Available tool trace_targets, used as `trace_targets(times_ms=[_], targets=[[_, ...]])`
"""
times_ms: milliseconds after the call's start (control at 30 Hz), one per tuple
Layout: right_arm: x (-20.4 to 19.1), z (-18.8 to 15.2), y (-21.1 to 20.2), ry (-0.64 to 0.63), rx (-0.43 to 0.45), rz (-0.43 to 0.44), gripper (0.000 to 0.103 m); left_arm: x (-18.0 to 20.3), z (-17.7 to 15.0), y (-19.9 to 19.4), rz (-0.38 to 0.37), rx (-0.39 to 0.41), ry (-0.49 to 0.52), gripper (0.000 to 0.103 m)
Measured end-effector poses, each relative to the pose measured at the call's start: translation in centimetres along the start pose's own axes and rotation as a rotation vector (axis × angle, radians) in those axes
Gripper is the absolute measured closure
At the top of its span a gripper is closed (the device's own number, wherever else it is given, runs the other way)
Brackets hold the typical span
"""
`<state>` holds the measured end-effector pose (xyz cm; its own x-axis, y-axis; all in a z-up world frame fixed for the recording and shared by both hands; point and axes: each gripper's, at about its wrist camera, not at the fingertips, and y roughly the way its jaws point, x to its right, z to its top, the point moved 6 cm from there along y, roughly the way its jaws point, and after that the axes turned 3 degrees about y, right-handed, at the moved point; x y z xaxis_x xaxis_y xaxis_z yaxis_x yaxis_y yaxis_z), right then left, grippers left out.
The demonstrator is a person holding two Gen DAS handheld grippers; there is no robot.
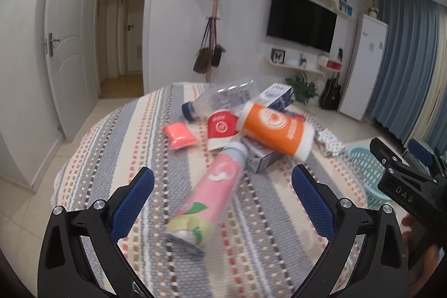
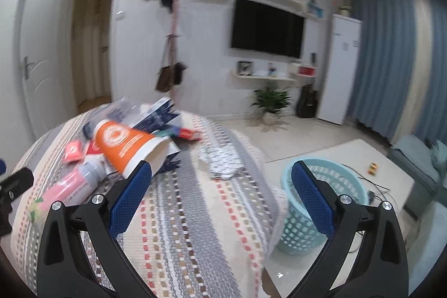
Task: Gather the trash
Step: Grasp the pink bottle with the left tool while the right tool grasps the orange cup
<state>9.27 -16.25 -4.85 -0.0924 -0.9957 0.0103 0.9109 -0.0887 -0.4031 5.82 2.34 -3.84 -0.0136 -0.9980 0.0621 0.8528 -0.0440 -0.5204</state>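
Hidden or unclear: I read the pink bottle (image 1: 212, 194) as motion-smeared; its label is illegible. The clear bottle (image 1: 220, 99) beyond it is blurred too. The small box (image 1: 262, 158) is mostly covered by the orange cup (image 1: 275, 130), so its print cannot be made out.
Left claw: my left claw (image 1: 222, 203) stands spread wide and empty, above the table; the pink bottle lies between its fingers, not visibly touched by either.
Right claw: my right claw (image 2: 222, 194) is likewise spread and empty, over the table's edge.
Trash location: heaped ahead of the left claw; ahead and left of the right claw. It includes a red pouch (image 1: 222, 129) and a pink packet (image 1: 180, 134).
View differences: only the right wrist shows the crumpled wrapper (image 2: 220, 158) clearly and the whole blue basket (image 2: 315, 203) on the floor, behind its right finger. The left wrist shows just the basket's rim, plus the other claw's body at far right.
Surface and room: table (image 2: 195, 228) under a striped woven cloth; white walls, wall television (image 1: 301, 18), coat stand (image 1: 215, 18), blue curtains (image 1: 410, 60).
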Motion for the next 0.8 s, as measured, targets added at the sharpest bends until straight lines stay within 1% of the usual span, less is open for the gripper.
trace_targets(times_ms=[67, 100, 133, 200, 333, 367, 433, 500, 567, 600, 667, 733, 800], targets=[[-0.7, 0.2, 1.0, -0.005, -0.023, 0.074, 0.008, -0.7, -0.3, 1.0, -0.011, -0.041, 0.005, 0.007], [-1.2, 0.4, 1.7, -0.006, -0.042, 0.119, 0.008, -1.0, -0.7, 1.8, -0.024, -0.079, 0.012, 0.007], [-1.6, 0.6, 2.4, -0.006, -0.056, 0.146, 0.008, -1.2, -1.0, 2.7, -0.038, -0.12, 0.02, 0.008], [-2.6, 1.1, 3.8, -0.012, -0.074, 0.197, 0.008, -1.5, -1.5, 4.0, -0.051, -0.167, 0.031, 0.008], [-5.4, 2.3, 6.0, -0.078, -0.1, 0.288, 0.008, -1.7, -2.1, 6.0, -0.065, -0.215, 0.06, 0.008], [-6.6, 2.6, 6.7, -0.108, -0.116, 0.326, 0.008, -1.7, -2.2, 6.4, -0.075, -0.223, 0.064, 0.008], [-7.9, 3.0, 7.6, -0.145, -0.125, 0.351, 0.008, -1.6, -2.2, 7.2, -0.082, -0.24, 0.071, 0.008], [-9.2, 3.4, 8.9, -0.183, -0.147, 0.362, 0.008, -1.6, -2.3, 8.1, -0.08, -0.259, 0.083, 0.014], [-9.9, 3.5, 10.2, -0.191, -0.175, 0.386, 0.008, -1.7, -2.4, 8.8, -0.079, -0.276, 0.088, 0.026], [-10.2, 3.5, 11.0, -0.19, -0.197, 0.406, 0.008, -1.8, -2.6, 9.2, -0.083, -0.293, 0.086, 0.03], [-10.7, 3.4, 12.2, -0.194, -0.229, 0.422, 0.008, -1.8, -2.9, 9.8, -0.114, -0.318, 0.076, 0.038], [-11.1, 3.1, 13.3, -0.207, -0.256, 0.425, 0.008, -1.7, -3.3, 10.2, -0.134, -0.332, 0.071, 0.04], [-11.3, 2.8, 14.4, -0.189, -0.286, 0.477, 0.008, -1.5, -3.7, 10.6, -0.142, -0.338, 0.083, 0.044]])
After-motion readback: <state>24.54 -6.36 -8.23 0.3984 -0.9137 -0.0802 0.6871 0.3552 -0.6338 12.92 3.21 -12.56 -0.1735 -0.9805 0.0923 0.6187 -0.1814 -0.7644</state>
